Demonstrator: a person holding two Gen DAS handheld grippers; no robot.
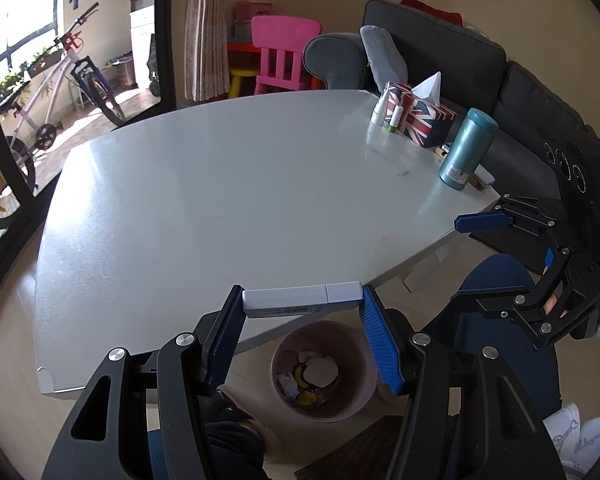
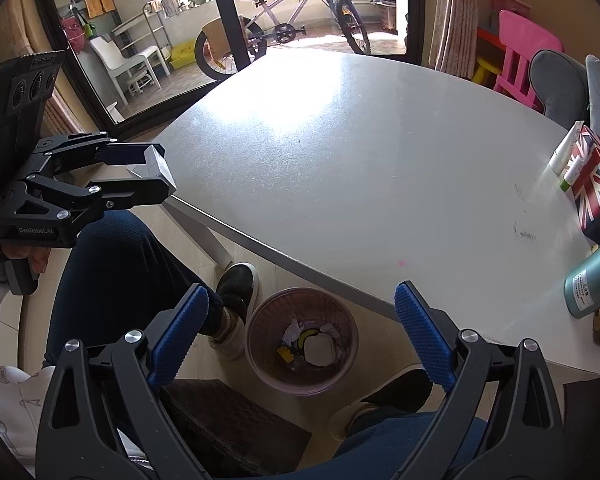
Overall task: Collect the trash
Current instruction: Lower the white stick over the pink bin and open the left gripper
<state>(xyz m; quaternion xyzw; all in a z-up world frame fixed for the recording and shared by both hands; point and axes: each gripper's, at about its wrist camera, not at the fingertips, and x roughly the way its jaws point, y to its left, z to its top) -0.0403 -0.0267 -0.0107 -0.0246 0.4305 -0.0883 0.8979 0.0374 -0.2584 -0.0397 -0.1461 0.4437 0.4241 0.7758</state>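
A: Start with the biggest thing, and place everything by it.

B: That is the white counter [image 1: 220, 200]. It fills the middle of both wrist views. Beyond its far edge stand a grey sofa [image 1: 460, 56], a pink child's chair [image 1: 282, 56] and a bicycle [image 2: 292, 20] past a dark-framed glass door.

A: And on the counter?

B: Near its sofa-side edge sit a Union Jack tissue box [image 1: 418, 114], a teal cylindrical canister [image 1: 466, 148] and two small white tubes [image 1: 382, 108] just beside the box.

A: Where is the trash going?

B: A pink waste bin [image 2: 256, 344] stands on the floor just off the counter's near edge, between the person's shoes. Crumpled paper and yellow scraps lie inside it.

A: The left gripper?

B: The left gripper [image 1: 302, 304] has its blue fingers [image 1: 380, 344] pressed on the two ends of a small white rectangular box [image 1: 300, 300], held level over the counter's near edge, above the bin.

A: And the right one?

B: The right gripper [image 2: 300, 340] hangs over the bin, off the counter's near edge. Its fingers [image 2: 420, 336] are spread wide with nothing between them.
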